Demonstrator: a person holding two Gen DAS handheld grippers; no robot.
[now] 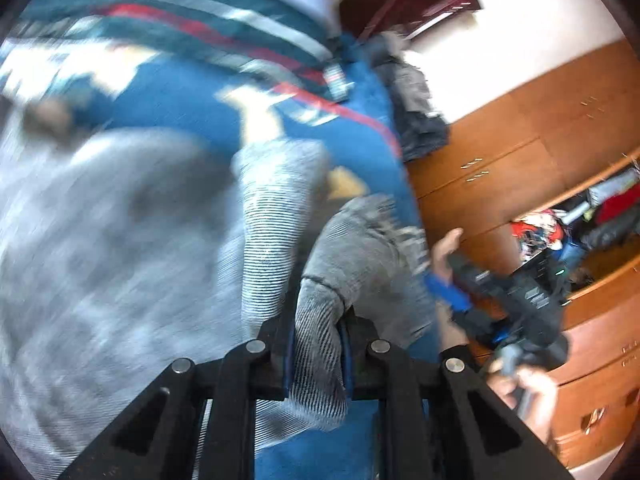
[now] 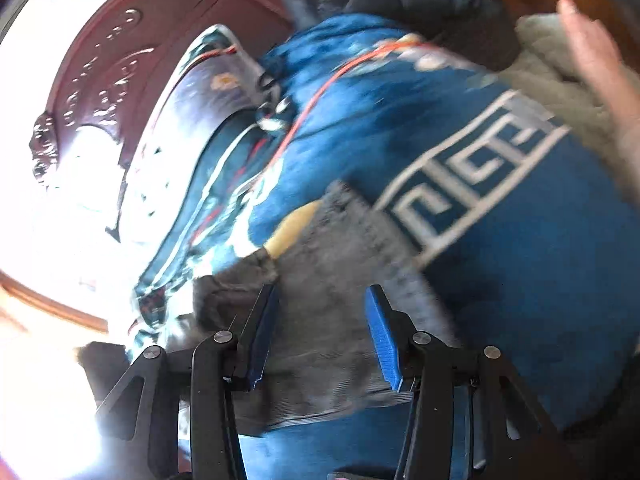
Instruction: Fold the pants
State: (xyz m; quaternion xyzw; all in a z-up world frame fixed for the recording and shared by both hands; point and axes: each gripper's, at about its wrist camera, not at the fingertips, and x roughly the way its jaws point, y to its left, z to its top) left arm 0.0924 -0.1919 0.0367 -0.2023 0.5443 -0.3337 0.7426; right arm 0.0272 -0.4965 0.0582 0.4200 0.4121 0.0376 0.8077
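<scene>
Pants point(image 1: 132, 216) in grey are spread over a blue blanket point(image 1: 192, 104) on a bed, the bulk lying toward the far left of the left gripper point(image 1: 318, 344), whose jaws are pinched tight on a ribbed fold. The right gripper point(image 2: 322, 332) is held with its jaws parted over another grey edge near the blanket's patterned border, the pads not pressing on it. By this reading, the left hand is the one placed to carry the fold across.
</scene>
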